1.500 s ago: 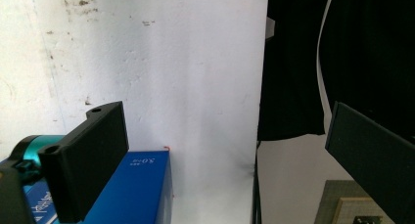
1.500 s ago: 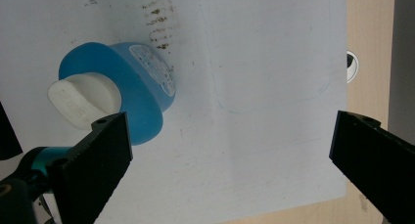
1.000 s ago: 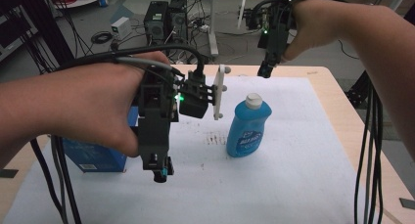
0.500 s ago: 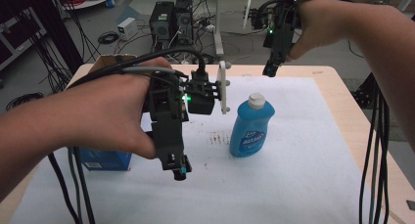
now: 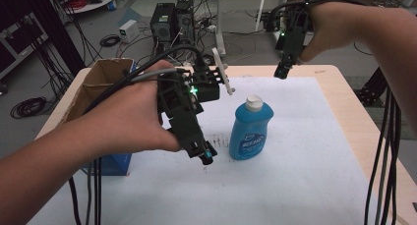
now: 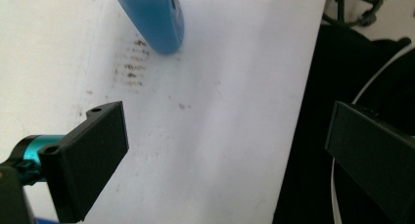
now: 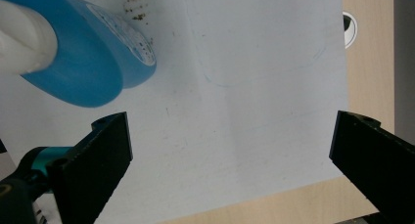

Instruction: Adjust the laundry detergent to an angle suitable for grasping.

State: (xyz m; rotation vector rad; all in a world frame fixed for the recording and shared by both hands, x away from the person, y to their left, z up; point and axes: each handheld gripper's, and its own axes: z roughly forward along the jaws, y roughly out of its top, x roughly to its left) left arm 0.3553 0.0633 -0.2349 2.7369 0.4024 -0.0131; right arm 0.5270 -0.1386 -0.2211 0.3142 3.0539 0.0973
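The blue bottle (image 5: 251,131) looks like smooth, slightly glossy plastic with a white plastic cap. The sheet (image 5: 305,151) under it is matt white paper, stained brown in one patch. The table (image 5: 354,117) edge is pale wood. The box (image 5: 101,80) is matt brown cardboard.

The blue bottle (image 5: 251,131) has a label (image 5: 247,143) on its front. In the high view the label has white words on it, but they are too blurry and small to read. In the right gripper view, part of the label (image 7: 128,31) looks white with tiny dots, and no words can be made out there either. The cardboard box (image 5: 101,77) has no words that can be read.
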